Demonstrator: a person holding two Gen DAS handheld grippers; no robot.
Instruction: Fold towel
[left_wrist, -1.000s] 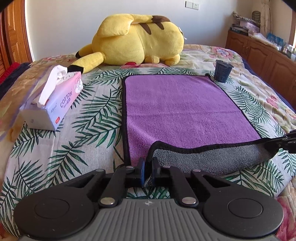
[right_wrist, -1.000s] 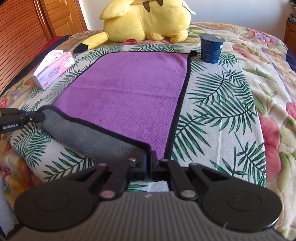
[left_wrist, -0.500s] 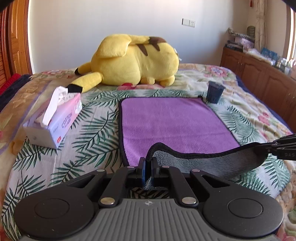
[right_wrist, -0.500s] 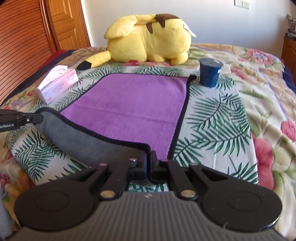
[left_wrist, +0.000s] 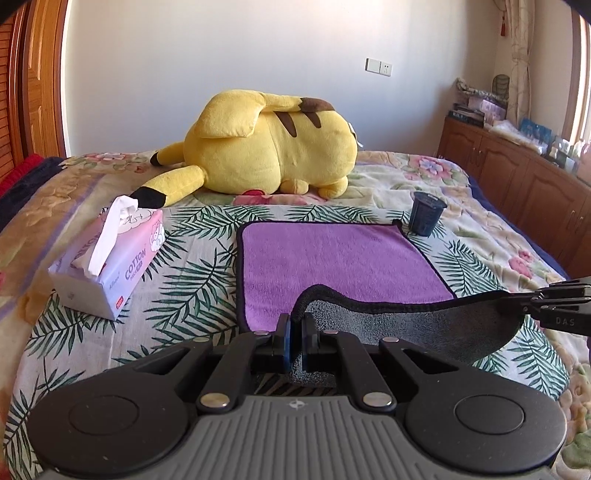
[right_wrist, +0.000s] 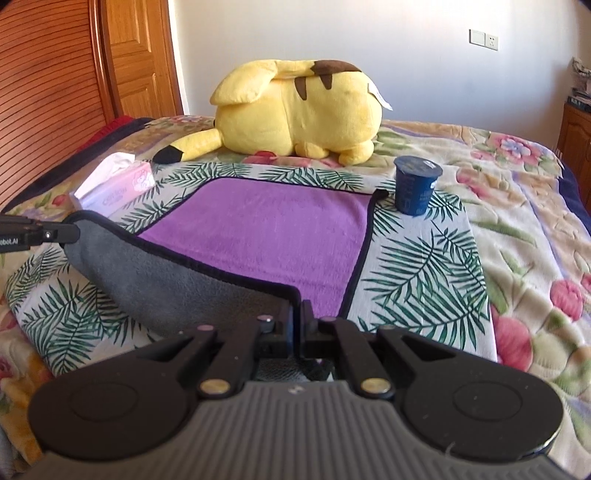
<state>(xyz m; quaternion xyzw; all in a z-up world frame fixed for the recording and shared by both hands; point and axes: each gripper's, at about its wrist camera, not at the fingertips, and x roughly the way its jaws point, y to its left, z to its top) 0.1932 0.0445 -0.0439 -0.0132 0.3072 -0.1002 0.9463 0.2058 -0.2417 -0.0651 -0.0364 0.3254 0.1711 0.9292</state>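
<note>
A purple towel (left_wrist: 340, 258) with a grey underside and black hem lies on the bed; it also shows in the right wrist view (right_wrist: 266, 229). My left gripper (left_wrist: 295, 328) is shut on the towel's near left corner. My right gripper (right_wrist: 298, 317) is shut on the near right corner. Both corners are lifted above the bed, so the near edge hangs between them with the grey side (left_wrist: 424, 328) showing. The far edge still lies flat. Each gripper shows at the edge of the other's view: the right one (left_wrist: 561, 306) and the left one (right_wrist: 37, 234).
A yellow plush toy (left_wrist: 266, 147) lies beyond the towel. A dark blue cup (left_wrist: 424, 218) stands at the towel's far right corner. A pink tissue box (left_wrist: 110, 258) sits left of the towel. Wooden cabinets (left_wrist: 517, 173) stand right of the bed, a wooden door (right_wrist: 136, 59) to the left.
Both grippers have risen with the towel's near corners, lifting the near edge higher off the bed. More of the room wall shows now.
</note>
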